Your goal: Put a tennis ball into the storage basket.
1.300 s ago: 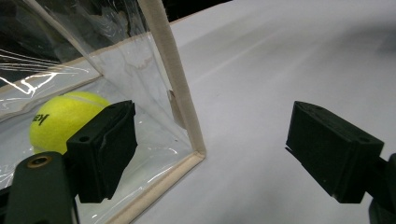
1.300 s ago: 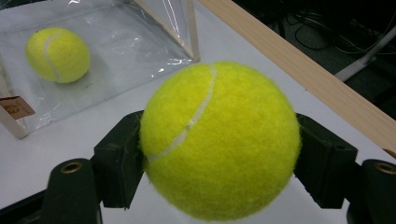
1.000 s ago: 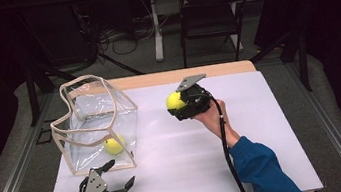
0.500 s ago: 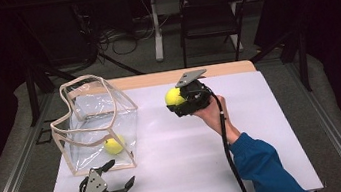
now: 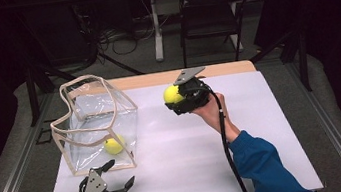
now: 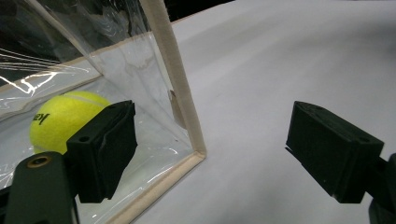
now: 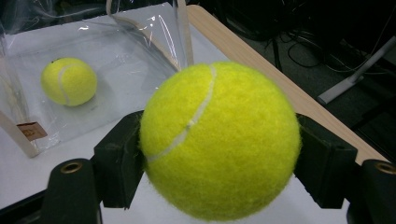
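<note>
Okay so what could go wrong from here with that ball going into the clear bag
1. The right tool grips the tennis ball only at its sides, so a jolt could squeeze it out.
2. The clear bag has a soft, buckled rim; a ball dropped off-centre could clip it and roll off across the table.
3. The left tool stands open beside the bag, not holding it, so a bump may shift the bag.

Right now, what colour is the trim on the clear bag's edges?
Beige trim on the clear bag, clearest in the left gripper view.
</note>
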